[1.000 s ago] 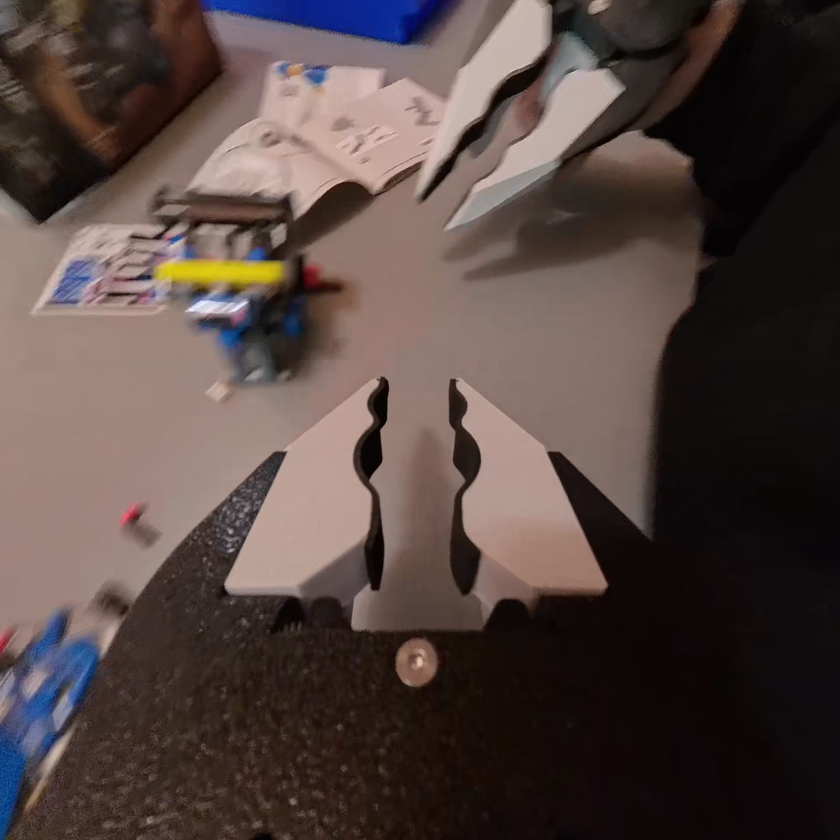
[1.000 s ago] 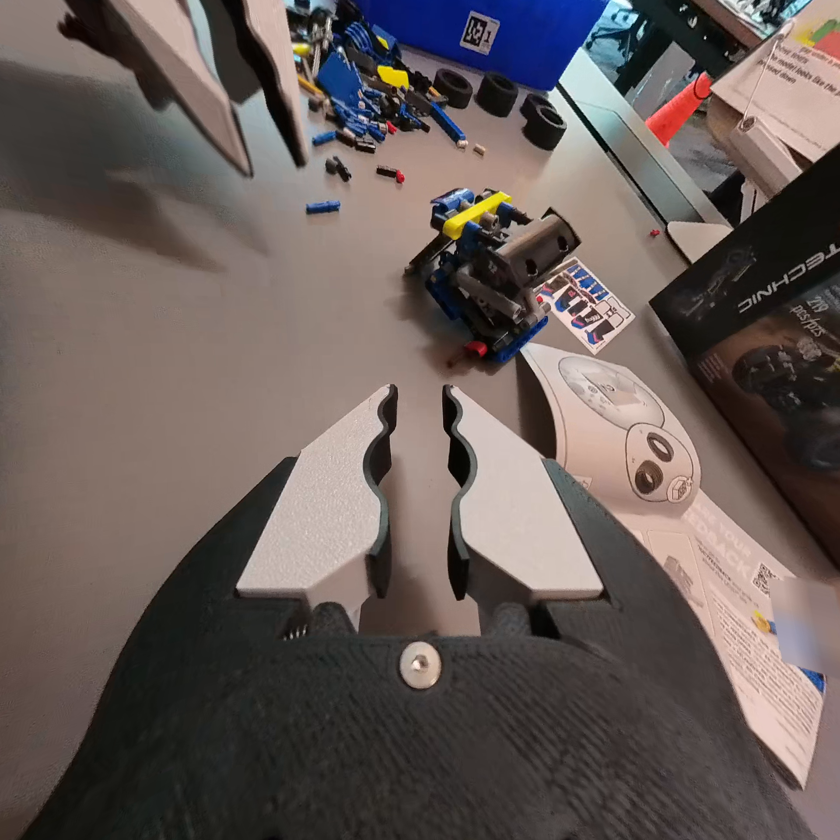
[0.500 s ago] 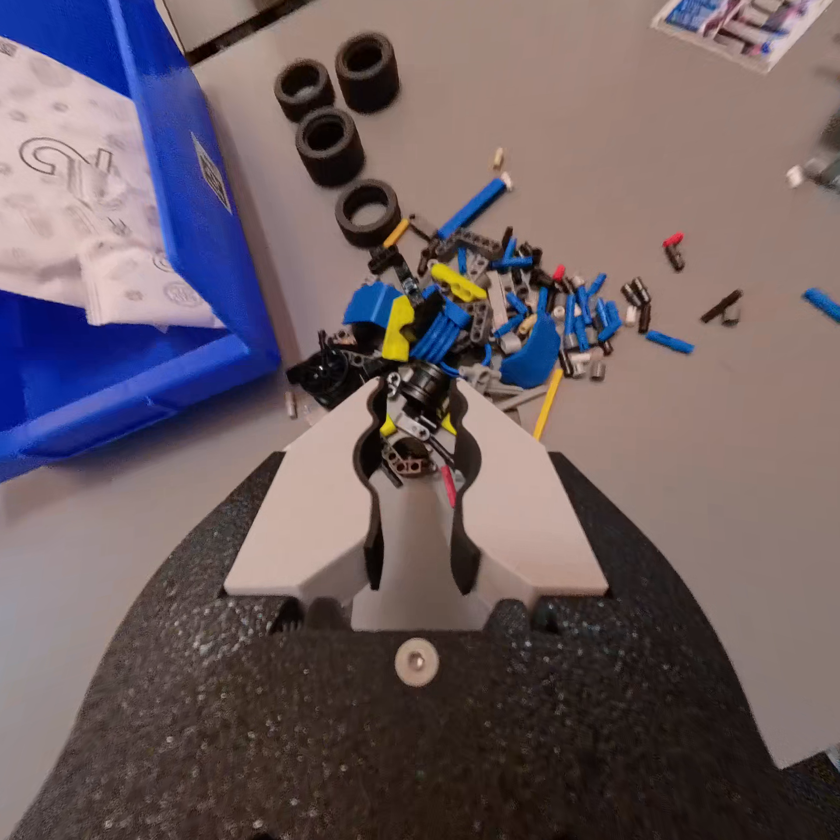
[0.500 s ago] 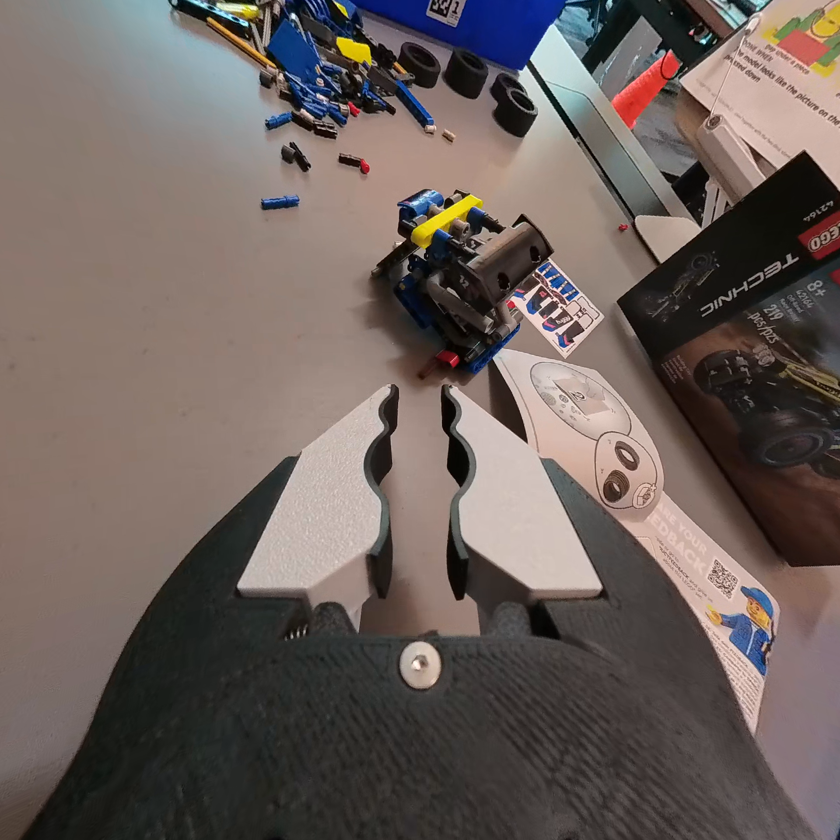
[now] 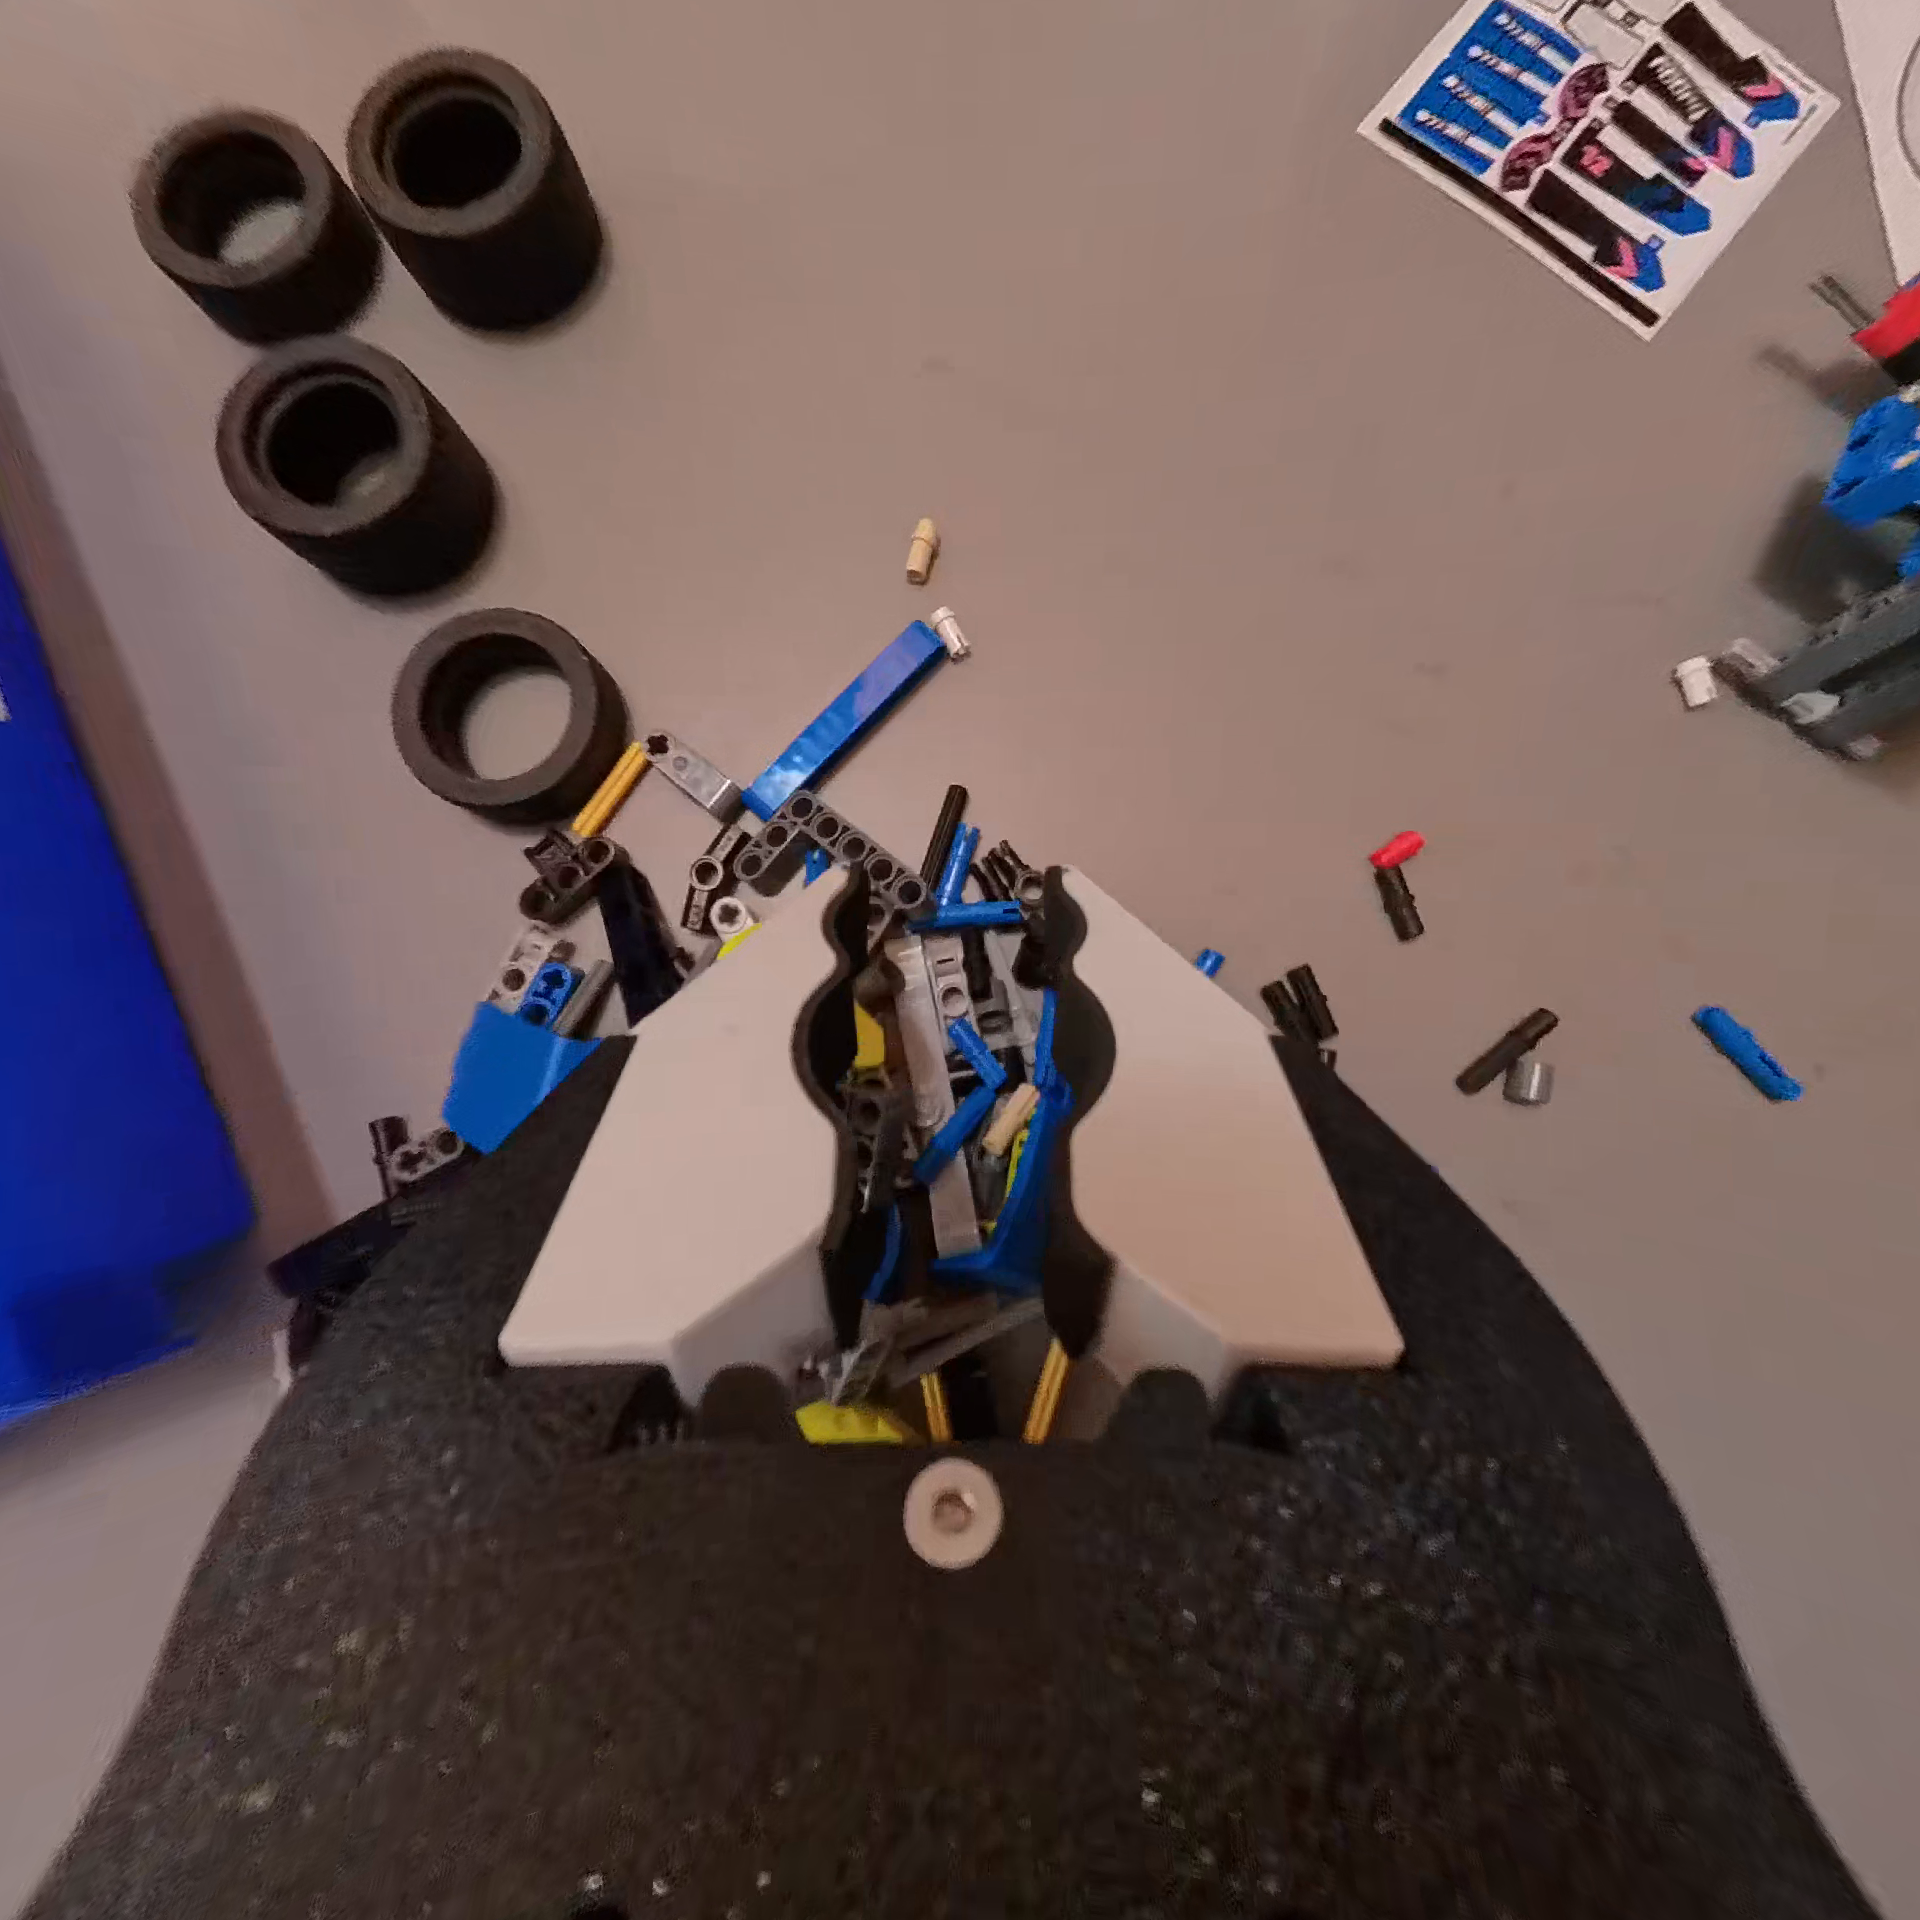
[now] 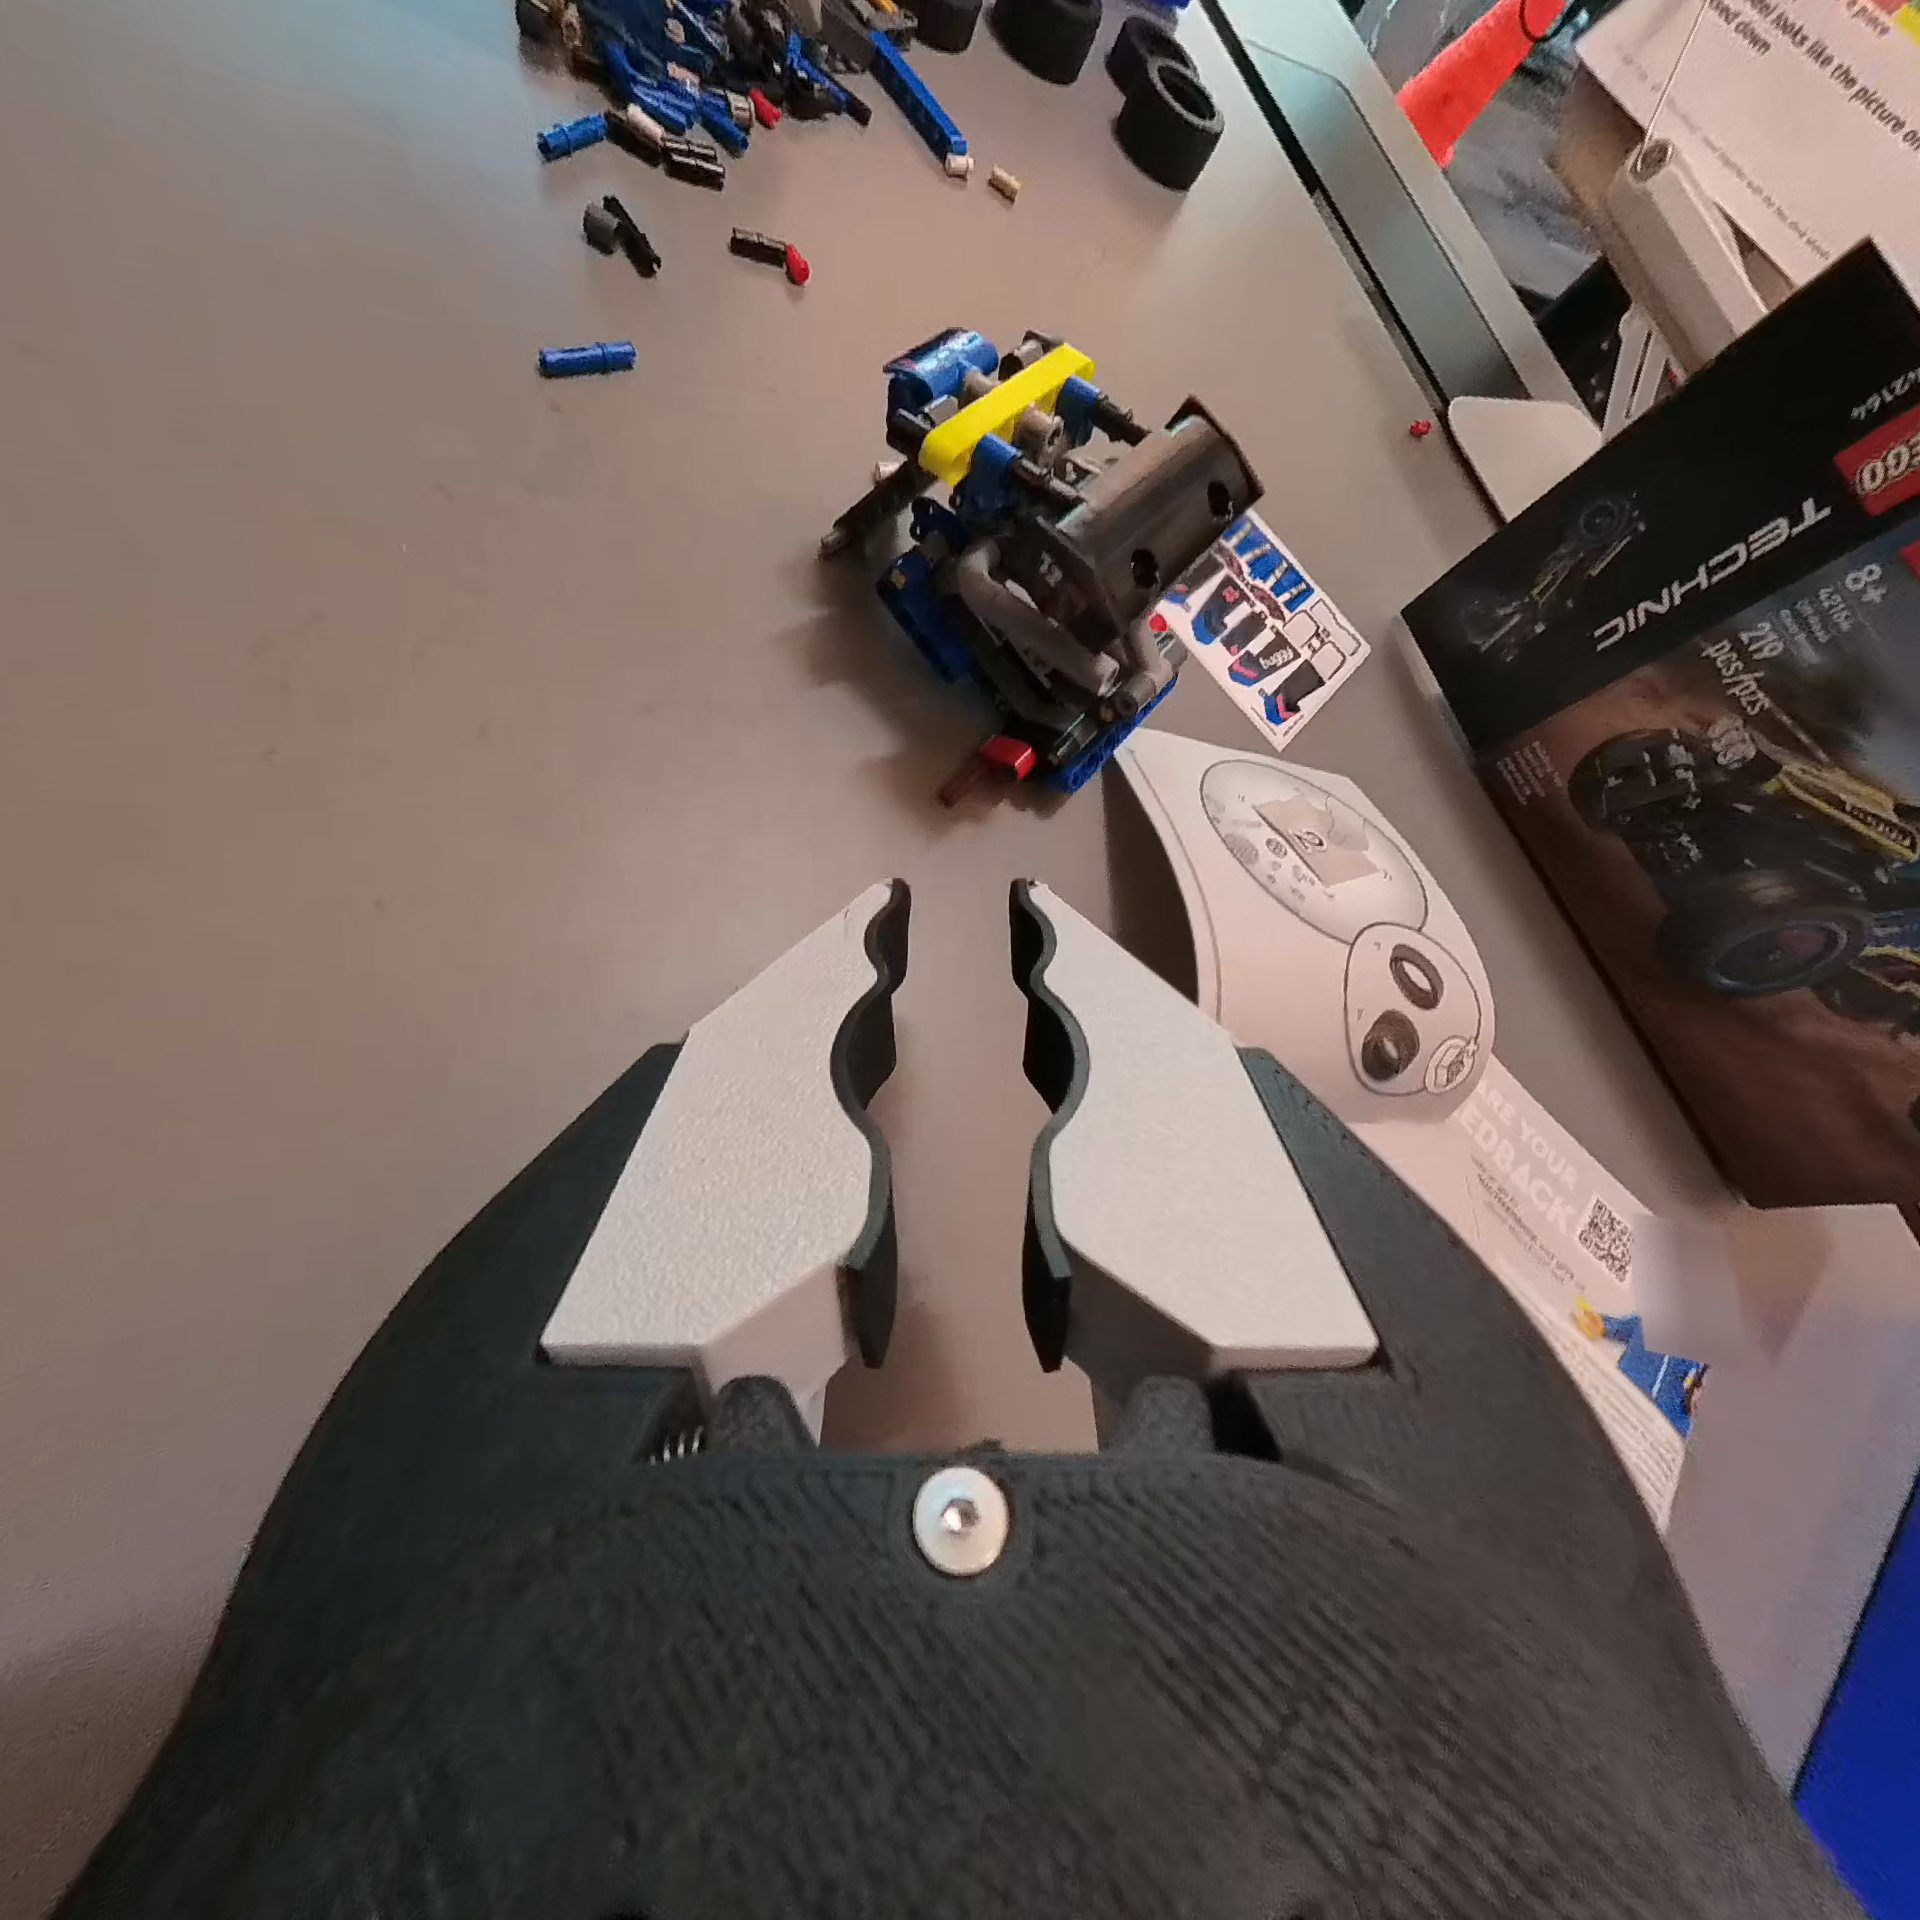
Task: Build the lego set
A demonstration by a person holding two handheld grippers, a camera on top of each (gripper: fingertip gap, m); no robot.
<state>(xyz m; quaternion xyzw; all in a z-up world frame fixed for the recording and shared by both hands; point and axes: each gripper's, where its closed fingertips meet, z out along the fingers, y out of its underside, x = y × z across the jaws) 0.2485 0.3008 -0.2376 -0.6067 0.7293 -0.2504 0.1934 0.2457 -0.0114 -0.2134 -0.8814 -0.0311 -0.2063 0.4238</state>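
My left gripper (image 5: 951, 888) is open, low over a pile of loose Lego pieces (image 5: 945, 1049); blue, grey, black and yellow parts show through the gap between its fingers, and it grips nothing. A long blue beam (image 5: 857, 717) lies just beyond the fingertips. The partly built blue, grey and yellow model (image 6: 1039, 551) stands on the grey table ahead of my right gripper (image 6: 958, 894), which is open, empty and short of it. The model's edge also shows in the left wrist view (image 5: 1860, 582). The pile shows far off in the right wrist view (image 6: 727, 62).
Several black tyres (image 5: 348, 462) stand left of the pile beside a blue bin (image 5: 94, 1039). Loose pins (image 5: 1397, 883) lie right of it. A sticker sheet (image 6: 1268, 634), an open instruction booklet (image 6: 1351, 987) and the set's box (image 6: 1714, 810) lie right of the model. Across from one pair of fingers to the other is roughly 30 centimetres.
My left gripper swung from the model over to the pile of pieces, came down close to it and opened wider. My right gripper stayed open and moved a little closer to the model.
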